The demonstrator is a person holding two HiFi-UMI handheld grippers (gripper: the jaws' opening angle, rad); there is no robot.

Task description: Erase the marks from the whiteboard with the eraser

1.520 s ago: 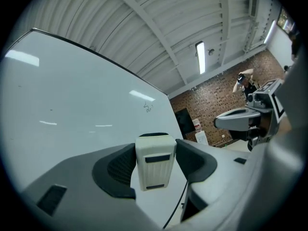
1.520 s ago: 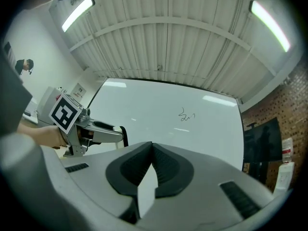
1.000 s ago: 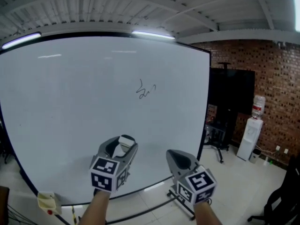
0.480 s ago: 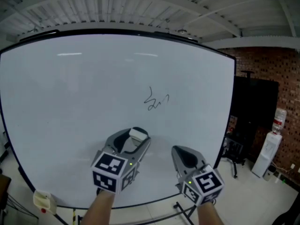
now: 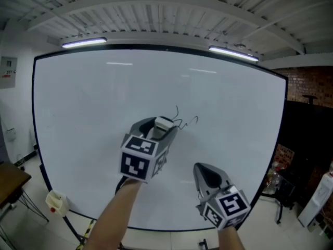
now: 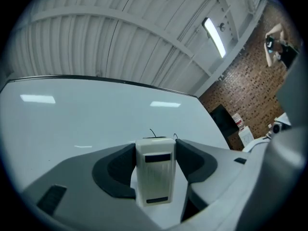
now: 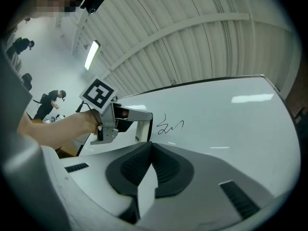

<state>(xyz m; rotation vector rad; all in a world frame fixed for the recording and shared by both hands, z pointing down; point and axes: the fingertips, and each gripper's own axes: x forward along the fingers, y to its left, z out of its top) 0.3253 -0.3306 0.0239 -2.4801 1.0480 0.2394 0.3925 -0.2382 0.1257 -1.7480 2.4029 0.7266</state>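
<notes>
The whiteboard point(image 5: 93, 119) stands upright in front of me with a small black scribble point(image 5: 187, 122) near its middle. My left gripper point(image 5: 162, 127) is raised before the board, shut on the white block eraser point(image 5: 163, 123), whose end sits just left of the scribble. From the left gripper view the eraser point(image 6: 155, 172) is clamped between both pads, and the scribble point(image 6: 153, 133) peeks over its top. The right gripper view shows the eraser point(image 7: 143, 126) close to the board, left of the scribble point(image 7: 171, 127). My right gripper point(image 5: 207, 175) hangs lower right, shut and empty.
A small yellowish object point(image 5: 56, 202) is fixed at the board's lower left corner. A wooden table edge point(image 5: 10, 177) is at far left. A dark screen point(image 5: 307, 139) and a water dispenser point(image 5: 318, 199) stand to the right. People point(image 7: 50, 102) are far off.
My left gripper has risen with the eraser from below the scribble to just left of it. The right gripper stays low. The view has swung left along the board.
</notes>
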